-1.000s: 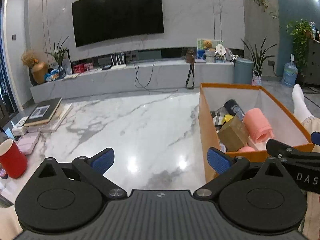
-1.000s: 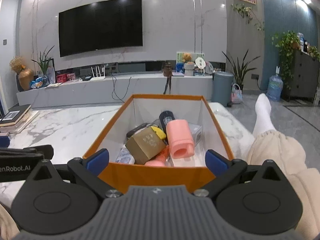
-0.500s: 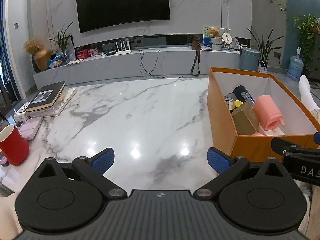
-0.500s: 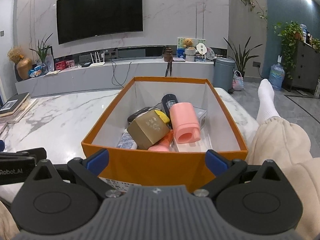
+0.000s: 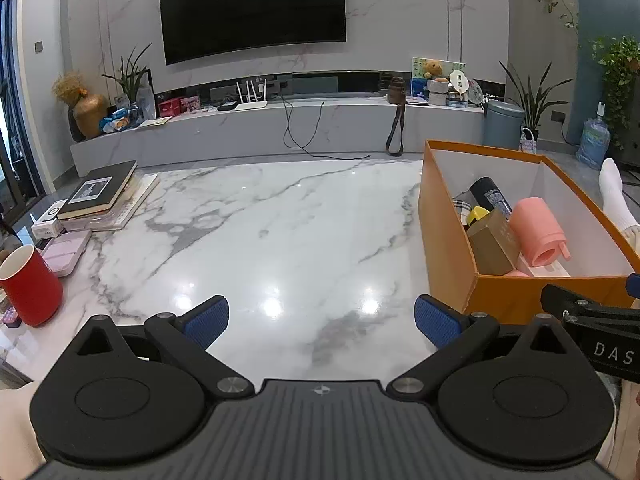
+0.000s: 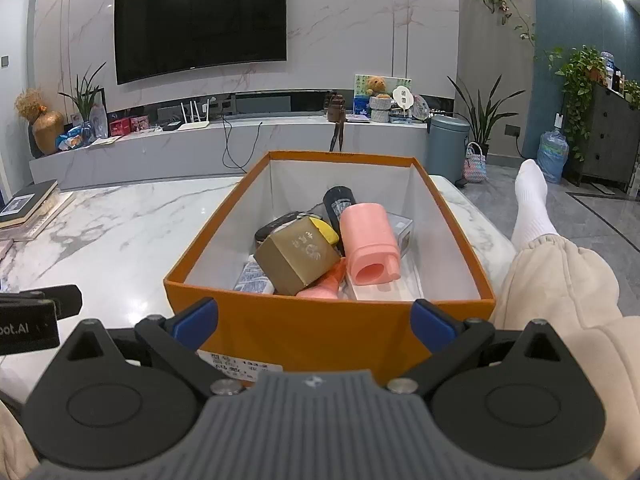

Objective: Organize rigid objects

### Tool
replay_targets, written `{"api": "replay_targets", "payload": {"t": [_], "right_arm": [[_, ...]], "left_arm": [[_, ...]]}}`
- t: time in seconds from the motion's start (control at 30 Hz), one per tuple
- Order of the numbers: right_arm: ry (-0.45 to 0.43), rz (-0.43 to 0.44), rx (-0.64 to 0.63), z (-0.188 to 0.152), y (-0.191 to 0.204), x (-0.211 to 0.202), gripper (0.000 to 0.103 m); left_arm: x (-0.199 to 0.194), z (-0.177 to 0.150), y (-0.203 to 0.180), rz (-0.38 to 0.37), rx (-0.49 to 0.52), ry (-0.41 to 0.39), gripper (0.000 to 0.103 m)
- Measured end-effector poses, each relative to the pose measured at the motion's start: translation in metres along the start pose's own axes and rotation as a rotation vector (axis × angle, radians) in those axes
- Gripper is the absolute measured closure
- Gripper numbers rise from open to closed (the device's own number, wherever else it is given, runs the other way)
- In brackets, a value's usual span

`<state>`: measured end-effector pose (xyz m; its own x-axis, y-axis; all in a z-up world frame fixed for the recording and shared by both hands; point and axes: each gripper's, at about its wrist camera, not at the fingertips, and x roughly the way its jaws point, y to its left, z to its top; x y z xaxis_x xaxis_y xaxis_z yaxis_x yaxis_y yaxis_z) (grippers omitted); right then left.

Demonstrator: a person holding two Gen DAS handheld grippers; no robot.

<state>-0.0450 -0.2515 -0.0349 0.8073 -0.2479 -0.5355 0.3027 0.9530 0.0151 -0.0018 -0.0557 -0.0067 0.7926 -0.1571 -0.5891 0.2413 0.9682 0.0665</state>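
An orange box [image 6: 312, 336] [image 5: 444, 240] with white inside stands at the right end of the marble table [image 5: 260, 240]. In it lie a pink cylinder [image 6: 370, 242] [image 5: 538, 230], a gold carton [image 6: 298, 258] [image 5: 494, 246], a black tube [image 6: 338, 204] [image 5: 490, 196], a yellow piece [image 6: 326, 230] and several smaller items. My right gripper [image 6: 314, 320] hangs open just before the box's near wall, nothing between its fingers. My left gripper [image 5: 322, 318] is open and empty over bare marble, left of the box.
A red mug [image 5: 30, 286], a pink case [image 5: 66, 252] and stacked books [image 5: 102, 196] sit at the table's left edge. A person's trouser leg [image 6: 560, 292] and white sock [image 6: 530, 204] lie right of the box. A TV console [image 5: 280, 128] stands beyond the table.
Both grippers have risen and drawn back a little, so the views look down more into the box and onto the table. Both stay open; the box's contents have not moved.
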Motion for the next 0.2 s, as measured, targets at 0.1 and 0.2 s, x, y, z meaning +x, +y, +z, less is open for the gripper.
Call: {"api": "replay_targets", "payload": {"t": [0.1, 0.2], "right_arm": [[0.000, 0.000, 0.000, 0.0000, -0.0001, 0.0001, 0.002], [0.001, 0.000, -0.001, 0.0000, -0.0001, 0.0000, 0.002]], "left_arm": [[0.0000, 0.0003, 0.0004, -0.001, -0.003, 0.002, 0.000], [-0.0010, -0.0002, 0.0003, 0.002, -0.007, 0.003, 0.000]]}}
